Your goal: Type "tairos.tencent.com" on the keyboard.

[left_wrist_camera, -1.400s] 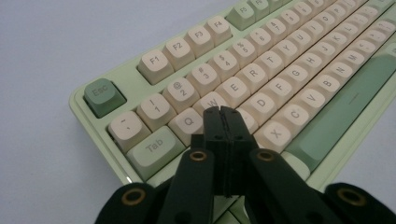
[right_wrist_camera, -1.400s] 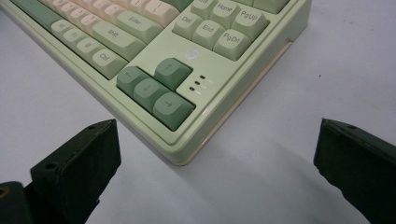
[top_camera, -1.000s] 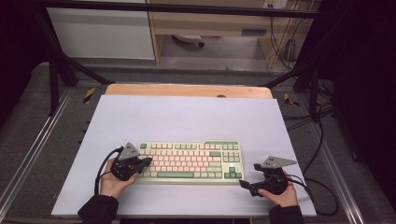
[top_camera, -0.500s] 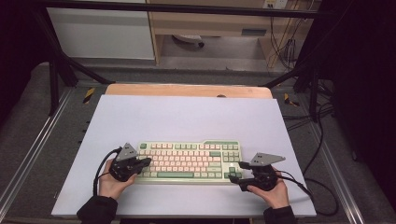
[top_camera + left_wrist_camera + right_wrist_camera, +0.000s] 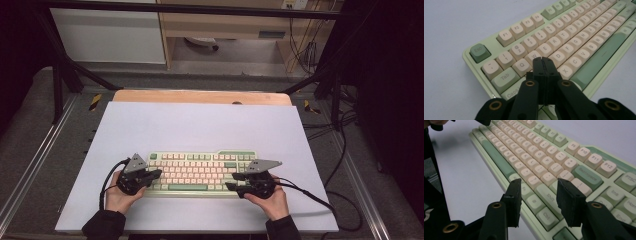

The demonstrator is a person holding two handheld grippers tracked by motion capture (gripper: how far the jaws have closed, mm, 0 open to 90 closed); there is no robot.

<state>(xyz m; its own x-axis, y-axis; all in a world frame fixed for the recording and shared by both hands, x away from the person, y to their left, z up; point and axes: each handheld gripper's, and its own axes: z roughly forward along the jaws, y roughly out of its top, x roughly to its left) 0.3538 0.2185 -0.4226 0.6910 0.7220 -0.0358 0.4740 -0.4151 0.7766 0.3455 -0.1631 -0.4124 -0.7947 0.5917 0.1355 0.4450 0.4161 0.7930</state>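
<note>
Counter (image 5: 200,125) carries one keyboard (image 5: 200,172), lying near my edge, square to me — within reach of both hands. My left gripper (image 5: 541,59) sits over its left end, jaws pressed together into a single blunt tip above the W–S keys, likely for poking one key. My right gripper (image 5: 537,188) hangs over the right end near Shift, jaws just been closing, half spread, nothing between them — probably narrowing to match.

surface: pale lilac table (image 5: 200,125) | lying on it: green-and-cream keyboard (image 5: 200,172), near its front edge
</note>
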